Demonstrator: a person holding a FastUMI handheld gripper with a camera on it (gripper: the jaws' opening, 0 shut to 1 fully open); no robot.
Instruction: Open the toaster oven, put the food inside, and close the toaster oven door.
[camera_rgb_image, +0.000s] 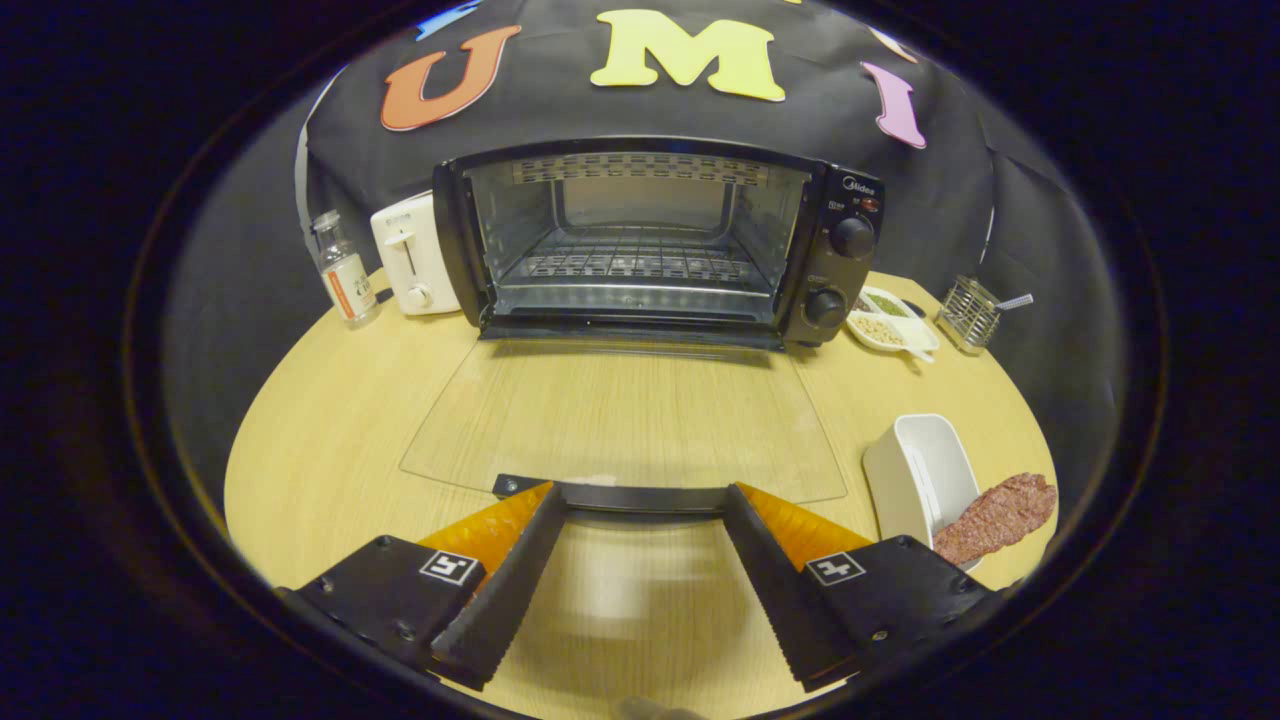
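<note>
the gripper (640, 505) is spread wide and holds nothing, its fingertips at the handle (630, 495) of the glass door (620, 420), which lies flat open on the wooden counter (330, 440). to the right, a slab of meat (1000, 515) rests over the edge of a white dish (925, 465). beyond the door the toaster oven (650, 240) stands open, a wire rack (635, 262) inside, with a white toaster (410, 255) and a small bottle (343, 268) on its left

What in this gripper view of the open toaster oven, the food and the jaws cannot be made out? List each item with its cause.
- Door handle: both ends hidden behind the open gripper fingertips.
- Strip of meat: near end cut off behind the right finger.
- Toaster oven dial markings: too small.
- Divided dish contents: too small to identify.
- Bottle label: too small.
</note>
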